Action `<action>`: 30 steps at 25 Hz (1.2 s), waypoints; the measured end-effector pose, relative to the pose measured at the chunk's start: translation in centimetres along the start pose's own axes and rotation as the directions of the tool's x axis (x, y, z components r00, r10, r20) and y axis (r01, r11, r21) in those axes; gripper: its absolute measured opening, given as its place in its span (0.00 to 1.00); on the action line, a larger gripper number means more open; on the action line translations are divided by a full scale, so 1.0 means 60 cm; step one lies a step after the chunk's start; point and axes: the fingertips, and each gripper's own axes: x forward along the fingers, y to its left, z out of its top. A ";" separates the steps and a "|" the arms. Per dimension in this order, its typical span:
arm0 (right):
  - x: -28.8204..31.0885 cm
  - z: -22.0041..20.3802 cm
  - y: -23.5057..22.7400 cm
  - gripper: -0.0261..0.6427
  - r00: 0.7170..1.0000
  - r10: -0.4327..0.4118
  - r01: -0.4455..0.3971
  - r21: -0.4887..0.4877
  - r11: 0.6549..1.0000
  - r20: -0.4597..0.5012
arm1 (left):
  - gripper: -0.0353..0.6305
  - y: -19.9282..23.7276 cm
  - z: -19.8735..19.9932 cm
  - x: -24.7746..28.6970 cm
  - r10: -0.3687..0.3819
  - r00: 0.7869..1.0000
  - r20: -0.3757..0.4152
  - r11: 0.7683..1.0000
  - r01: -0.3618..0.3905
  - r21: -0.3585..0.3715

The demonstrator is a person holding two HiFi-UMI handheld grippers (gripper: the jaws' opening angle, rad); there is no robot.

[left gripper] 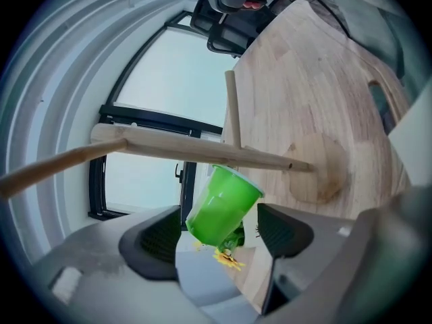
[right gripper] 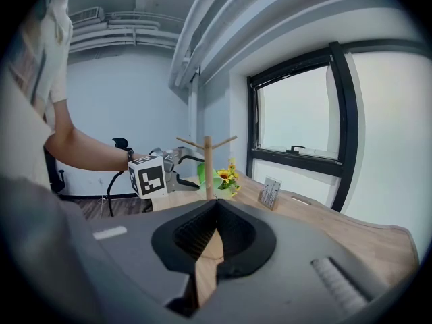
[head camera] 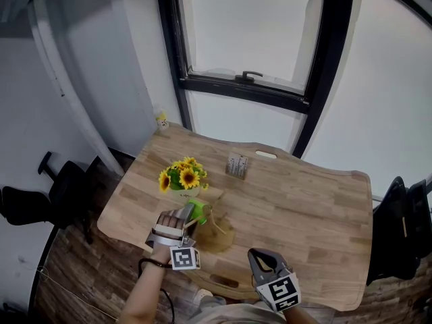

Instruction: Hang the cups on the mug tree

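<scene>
A wooden mug tree (head camera: 214, 233) stands near the table's front edge, left of centre. A green cup (left gripper: 223, 204) sits right by the tree's trunk (left gripper: 202, 152), between the jaws of my left gripper (left gripper: 223, 233). Those jaws are open, with a gap showing beside the cup. The cup's handle is hidden, so I cannot tell whether it is hooked on a peg. From the head view the cup (head camera: 198, 212) shows just ahead of the left gripper (head camera: 190, 216). My right gripper (head camera: 260, 256) hovers at the front edge, shut and empty, and its own view shows the tree (right gripper: 208, 164) ahead.
A vase of sunflowers (head camera: 182, 178) stands just behind the tree. A small card holder (head camera: 236, 165) sits mid-table and a little bottle (head camera: 162, 120) at the far left corner. Black chairs stand on the floor at the left (head camera: 64, 191) and right (head camera: 405, 231). A window is beyond the table.
</scene>
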 end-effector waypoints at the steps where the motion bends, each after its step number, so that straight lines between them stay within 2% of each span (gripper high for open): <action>1: 0.001 0.000 0.001 0.04 1.000 0.004 -0.004 0.001 1.000 0.000 | 0.59 -0.001 -0.002 -0.002 0.000 1.000 -0.003 1.000 0.000 -0.011; 4: 0.001 -0.002 0.005 0.04 1.000 0.013 -0.013 0.000 1.000 -0.002 | 0.61 -0.001 -0.009 -0.011 0.003 1.000 -0.010 0.997 -0.003 -0.083; 7: 0.003 -0.005 0.011 0.04 1.000 0.023 -0.023 -0.003 1.000 -0.002 | 0.61 0.005 -0.023 -0.023 0.008 1.000 -0.023 0.982 -0.012 -0.187; 9: 0.005 -0.004 0.015 0.04 0.999 0.033 -0.033 -0.005 0.999 -0.005 | 0.61 0.007 -0.035 -0.027 0.006 0.999 -0.035 0.963 -0.015 -0.268; 11: 0.007 -0.004 0.019 0.04 0.999 0.044 -0.044 -0.007 0.999 -0.005 | 0.61 0.007 -0.049 -0.030 -0.008 0.999 -0.042 0.932 -0.008 -0.362; 14: 0.010 -0.005 0.026 0.04 0.998 0.061 -0.061 -0.012 0.998 -0.004 | 0.61 0.002 -0.065 -0.036 -0.039 0.998 -0.043 0.872 0.012 -0.490; 18: 0.015 -0.004 0.037 0.04 0.996 0.086 -0.086 -0.018 0.996 -0.005 | 0.61 -0.003 -0.081 -0.049 -0.061 0.997 -0.037 0.789 0.025 -0.614; 22: 0.021 0.000 0.046 0.04 0.994 0.112 -0.112 -0.027 0.993 -0.006 | 0.61 0.007 -0.089 -0.068 -0.057 0.998 -0.028 0.667 0.017 -0.745; 24: 0.025 0.003 0.051 0.04 0.992 0.124 -0.124 -0.033 0.992 -0.005 | 0.61 0.011 -0.094 -0.075 -0.055 0.998 -0.024 0.610 0.014 -0.792; 26: 0.028 0.003 0.056 0.04 0.991 0.137 -0.137 -0.037 0.990 -0.004 | 0.61 0.008 -0.098 -0.082 -0.056 0.998 -0.015 0.564 0.019 -0.826; 30: 0.031 0.005 0.066 0.04 0.988 0.157 -0.157 -0.044 0.987 -0.006 | 0.59 -0.009 -0.103 -0.092 -0.068 0.998 0.006 0.495 0.039 -0.868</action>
